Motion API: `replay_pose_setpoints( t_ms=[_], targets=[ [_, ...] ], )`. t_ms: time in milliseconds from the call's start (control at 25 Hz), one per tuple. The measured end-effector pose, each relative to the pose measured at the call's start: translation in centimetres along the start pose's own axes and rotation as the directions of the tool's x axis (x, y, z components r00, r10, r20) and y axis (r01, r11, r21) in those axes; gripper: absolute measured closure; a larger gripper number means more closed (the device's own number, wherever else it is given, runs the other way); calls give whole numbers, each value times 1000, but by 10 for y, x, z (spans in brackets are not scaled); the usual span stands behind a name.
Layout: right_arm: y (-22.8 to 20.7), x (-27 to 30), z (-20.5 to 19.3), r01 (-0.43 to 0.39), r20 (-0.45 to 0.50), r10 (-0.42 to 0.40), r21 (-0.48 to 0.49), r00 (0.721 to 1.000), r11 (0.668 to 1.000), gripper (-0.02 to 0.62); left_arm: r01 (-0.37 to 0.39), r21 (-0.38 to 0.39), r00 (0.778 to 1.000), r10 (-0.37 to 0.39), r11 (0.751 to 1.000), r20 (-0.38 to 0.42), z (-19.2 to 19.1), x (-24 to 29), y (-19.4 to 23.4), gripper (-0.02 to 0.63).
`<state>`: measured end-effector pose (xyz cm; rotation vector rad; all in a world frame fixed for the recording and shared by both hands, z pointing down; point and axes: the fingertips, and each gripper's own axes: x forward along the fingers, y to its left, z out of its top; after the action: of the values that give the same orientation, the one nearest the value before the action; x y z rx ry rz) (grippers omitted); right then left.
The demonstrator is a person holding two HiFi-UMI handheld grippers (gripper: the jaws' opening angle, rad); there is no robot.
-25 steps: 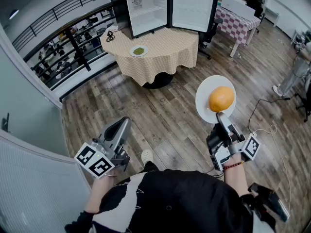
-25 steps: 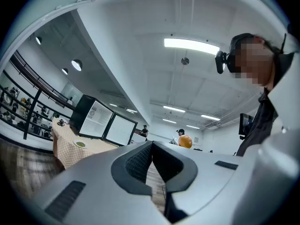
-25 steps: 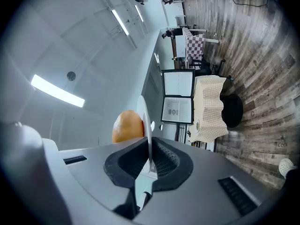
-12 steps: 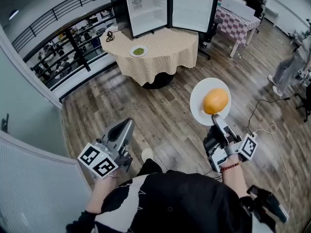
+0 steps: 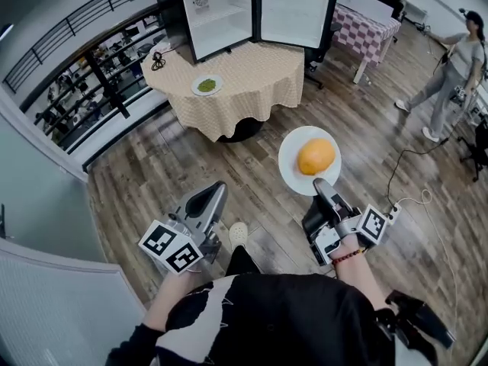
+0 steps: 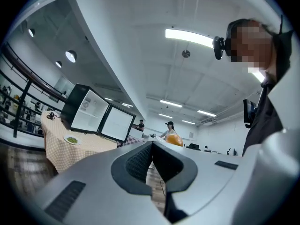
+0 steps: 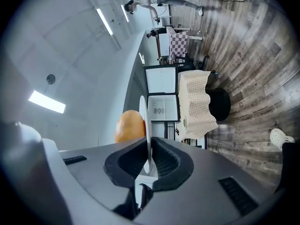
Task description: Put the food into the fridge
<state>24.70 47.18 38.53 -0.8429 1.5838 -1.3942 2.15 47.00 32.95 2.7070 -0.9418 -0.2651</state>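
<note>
Evidently mid-carry, the plate (image 5: 293,172) w/ orange food (image 5: 316,156) was clamped at its rim by right gripper (image 5: 320,183) fingers above the floor (image 5: 221,166), left gripper (image 5: 216,194) fingers together & empty; approach to the open fridge (image 5: 221,10) on the counter (image 5: 255,71) was judged next.

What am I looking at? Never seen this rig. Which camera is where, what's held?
No robot: a person wears a head camera and holds hand-held tongs in each hand. The wide downward picture is from the head; the other two come from cameras riding on the tongs, looking along their jaws. The right tongs are shut on the rim of a white plate carrying a round orange food item. The left tongs are shut and empty. Ahead, a round table with a checked cloth holds a small plate of something green and an open fridge.
</note>
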Motion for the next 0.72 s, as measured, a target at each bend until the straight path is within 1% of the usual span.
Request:
replay_pose_setpoints(
  t_ms=[120,280,440,600,720],
  targets=[
    [-18,44,10,20,31,-20,7,999,1000,566,48,-25,999,-48,999,-23,1,25,42,595],
    [-27,92,27,33,39,-33,7,999,999,566,85,-35,994,-88,996,-62,7,56,85,595],
    [-26,148,42,42,31,-41,-26,999,999,566,100,-33,994,-102,994,-50,34,91,135,594],
    [-32,199,50,41,28,-40,-17,999,999,566,118,-25,992,-119,993,-35,52,120,177,595],
    [-43,247,54,48,34,-47,-8,998,999,566,119,-25,992,-120,993,-49,61,139,221,595]
  ],
)
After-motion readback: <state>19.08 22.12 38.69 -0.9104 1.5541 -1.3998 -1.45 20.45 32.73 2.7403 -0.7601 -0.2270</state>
